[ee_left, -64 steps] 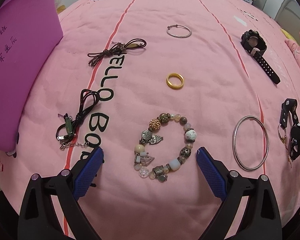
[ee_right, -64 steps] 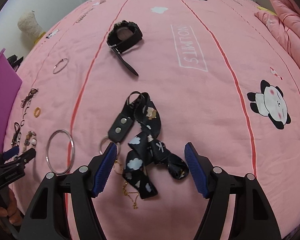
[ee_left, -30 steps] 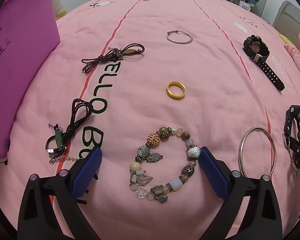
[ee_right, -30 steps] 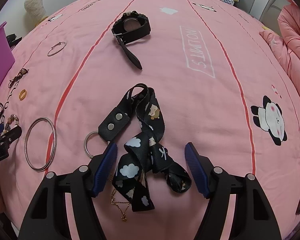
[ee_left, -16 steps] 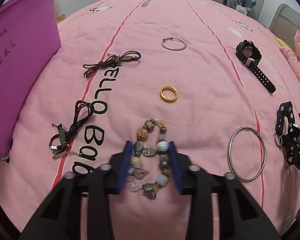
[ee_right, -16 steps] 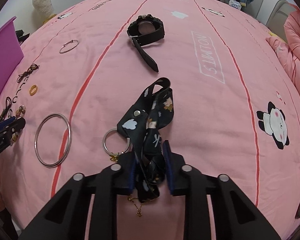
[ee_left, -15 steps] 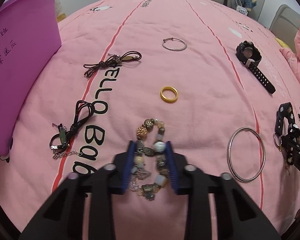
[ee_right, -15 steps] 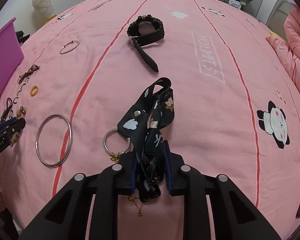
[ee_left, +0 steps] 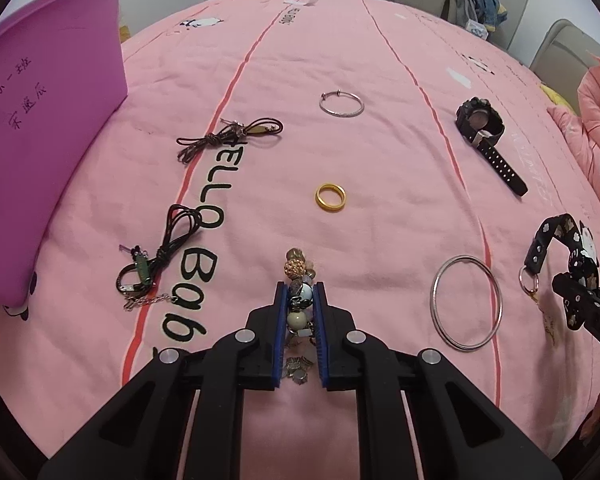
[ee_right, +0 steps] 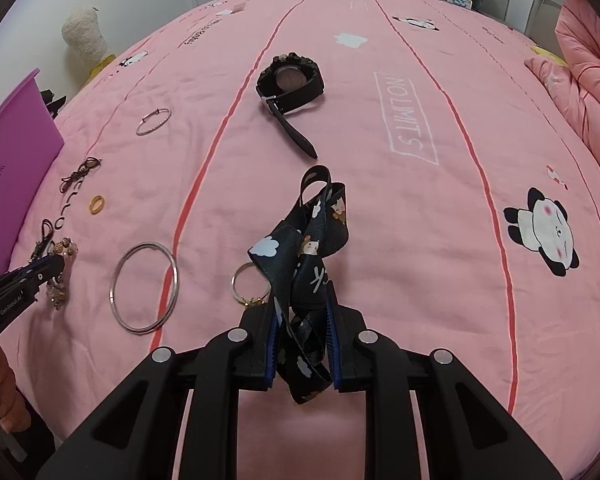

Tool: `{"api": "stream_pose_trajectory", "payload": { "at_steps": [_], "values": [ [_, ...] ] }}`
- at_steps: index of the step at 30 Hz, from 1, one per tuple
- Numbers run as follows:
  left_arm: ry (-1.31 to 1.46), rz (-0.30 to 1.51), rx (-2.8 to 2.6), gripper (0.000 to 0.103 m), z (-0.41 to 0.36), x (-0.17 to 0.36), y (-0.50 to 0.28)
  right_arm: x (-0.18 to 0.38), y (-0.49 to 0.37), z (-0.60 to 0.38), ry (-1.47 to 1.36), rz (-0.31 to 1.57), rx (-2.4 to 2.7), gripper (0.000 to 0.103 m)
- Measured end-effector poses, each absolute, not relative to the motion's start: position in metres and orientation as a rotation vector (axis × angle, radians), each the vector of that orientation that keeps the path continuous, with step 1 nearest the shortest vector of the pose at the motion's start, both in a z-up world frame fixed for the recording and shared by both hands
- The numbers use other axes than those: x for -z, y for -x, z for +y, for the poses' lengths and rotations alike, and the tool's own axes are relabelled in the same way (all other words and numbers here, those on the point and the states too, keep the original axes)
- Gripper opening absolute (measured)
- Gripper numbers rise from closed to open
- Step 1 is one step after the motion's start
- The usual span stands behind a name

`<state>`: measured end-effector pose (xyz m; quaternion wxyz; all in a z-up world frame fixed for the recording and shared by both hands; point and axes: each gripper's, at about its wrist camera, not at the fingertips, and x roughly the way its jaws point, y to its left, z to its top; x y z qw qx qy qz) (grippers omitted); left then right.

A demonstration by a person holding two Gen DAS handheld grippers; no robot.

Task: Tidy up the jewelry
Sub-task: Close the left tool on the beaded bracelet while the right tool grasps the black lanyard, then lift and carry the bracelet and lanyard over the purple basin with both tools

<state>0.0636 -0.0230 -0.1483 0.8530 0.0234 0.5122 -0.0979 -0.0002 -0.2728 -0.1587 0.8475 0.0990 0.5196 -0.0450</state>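
My left gripper is shut on the beaded bracelet, squeezed narrow between the blue pads, on the pink bedspread. My right gripper is shut on the black printed lanyard strap, whose key ring lies on the cover beside it. In the left wrist view a gold ring, a thin silver hoop, a large silver bangle, a black watch and two dark cord necklaces lie spread on the bed.
A purple bin stands at the far left of the bed. A folded pink quilt lies at the right. A white plush toy sits beyond the bed's far left edge. The watch lies ahead of the right gripper.
Both grippers went from wide open to shut: the left closed on the beaded bracelet, the right on the lanyard strap, bunching each. Both have lifted slightly since half a second ago.
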Motion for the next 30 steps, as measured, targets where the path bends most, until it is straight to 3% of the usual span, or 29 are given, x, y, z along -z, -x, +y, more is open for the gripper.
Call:
{"api": "stream_pose_trajectory", "payload": {
  "at_steps": [30],
  "values": [
    [-0.040,0.898,0.242,0.012,-0.006,0.053,-0.025,0.065,0.059,-0.253,-0.228,0.947,0.070,0.019]
  ]
}}
